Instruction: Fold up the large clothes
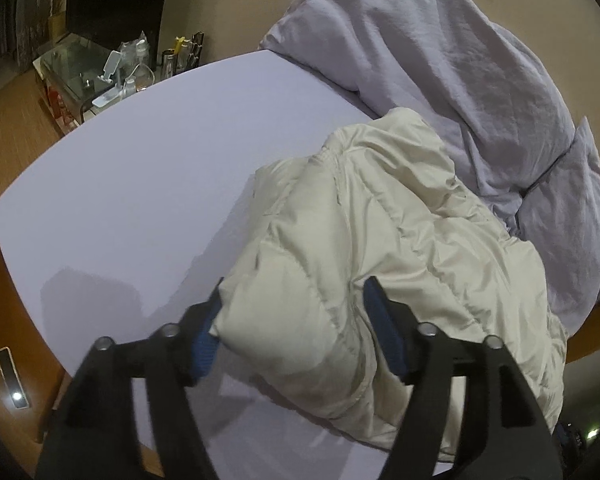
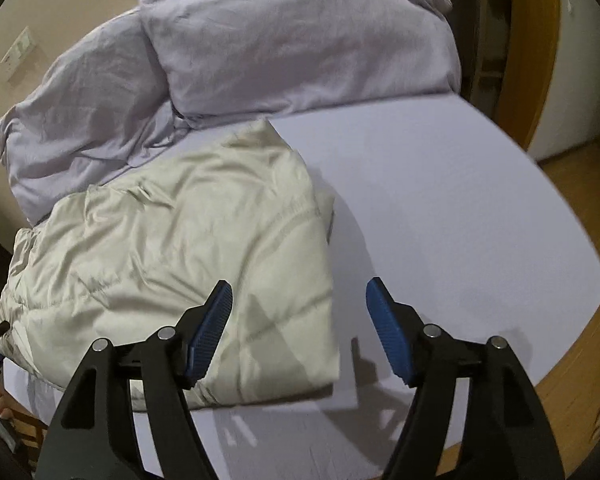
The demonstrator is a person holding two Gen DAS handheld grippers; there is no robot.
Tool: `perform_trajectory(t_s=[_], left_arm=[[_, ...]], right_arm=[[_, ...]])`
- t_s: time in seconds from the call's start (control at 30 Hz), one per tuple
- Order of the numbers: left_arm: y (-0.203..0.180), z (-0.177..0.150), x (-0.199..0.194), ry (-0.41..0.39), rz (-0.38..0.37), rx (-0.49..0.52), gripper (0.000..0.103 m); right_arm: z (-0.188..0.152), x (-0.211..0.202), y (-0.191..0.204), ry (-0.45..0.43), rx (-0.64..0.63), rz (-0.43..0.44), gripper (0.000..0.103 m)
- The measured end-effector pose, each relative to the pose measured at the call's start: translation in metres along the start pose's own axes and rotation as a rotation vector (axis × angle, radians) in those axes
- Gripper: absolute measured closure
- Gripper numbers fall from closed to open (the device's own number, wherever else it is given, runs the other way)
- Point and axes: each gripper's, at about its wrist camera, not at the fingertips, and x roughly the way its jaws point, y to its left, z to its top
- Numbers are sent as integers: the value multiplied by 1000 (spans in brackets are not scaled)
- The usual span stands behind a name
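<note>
With the left gripper [image 1: 292, 324] and right gripper [image 2: 300, 326] both standing apart, gripping nothing, the folded cream puffer jacket [image 2: 172, 264] lies on the bed [image 2: 440, 208] toward nine o'clock, and its springy padding could puff the fold open.

Bare sheet [image 2: 440, 208] lies open; rumpled duvet [image 2: 260, 40] and jacket [image 2: 180, 240] block the rest
</note>
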Motion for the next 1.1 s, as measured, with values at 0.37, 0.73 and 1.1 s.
perform_trajectory(t_s=[0.37,0.73,1.1], left_arm=[[-1,-2,25,32,-31,-99,22],[-10,6,11,-28,-86,-140,67],[-66,19,-41,-126,-252,-43,77]], right_arm=[[-11,33,107,58,-268,81,28],[-42,69,133,68,-383,12,18],[-47,73,135,61,-424,17,17]])
